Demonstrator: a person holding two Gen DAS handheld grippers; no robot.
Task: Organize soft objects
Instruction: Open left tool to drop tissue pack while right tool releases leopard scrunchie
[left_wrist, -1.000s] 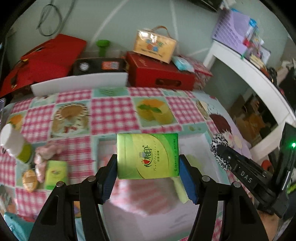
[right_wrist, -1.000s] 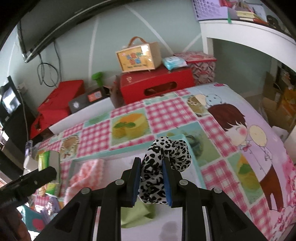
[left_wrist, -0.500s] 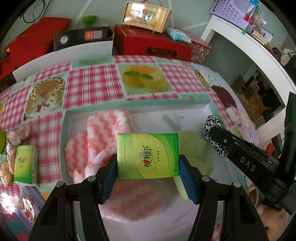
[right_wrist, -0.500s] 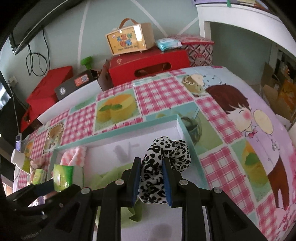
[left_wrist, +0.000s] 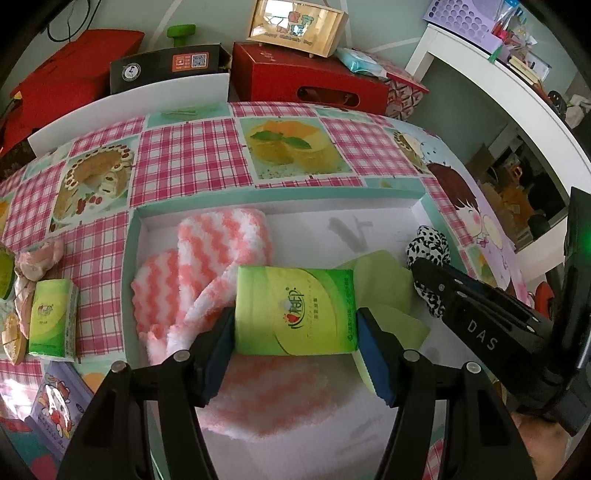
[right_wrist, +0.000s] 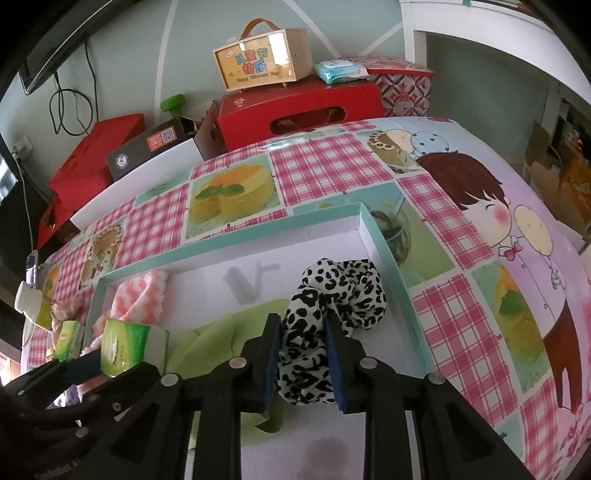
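Pink-checked oilcloth table (left_wrist: 184, 162) carries shallow white box with teal rim (left_wrist: 258, 194). Inside box: pink-white fuzzy cloth (left_wrist: 207, 266), green cloth (left_wrist: 384, 280). Left gripper (left_wrist: 297, 354) clamps green tissue pack (left_wrist: 295, 310) above fuzzy cloth. Right gripper (right_wrist: 301, 363) pinches leopard-print scrunchie (right_wrist: 332, 291) over box's right end. Second tissue pack (left_wrist: 51, 317) lies left, outside box.

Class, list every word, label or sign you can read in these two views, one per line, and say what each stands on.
"DAS": white letters on the black right gripper.
"儿童节快乐": wooden handled gift box on the red carton.
"Happy Children's Day": small line beneath, same box.
Green tissue pack in the left gripper: logo characters too blurred.
Black box: QR code and orange label, unreadable.
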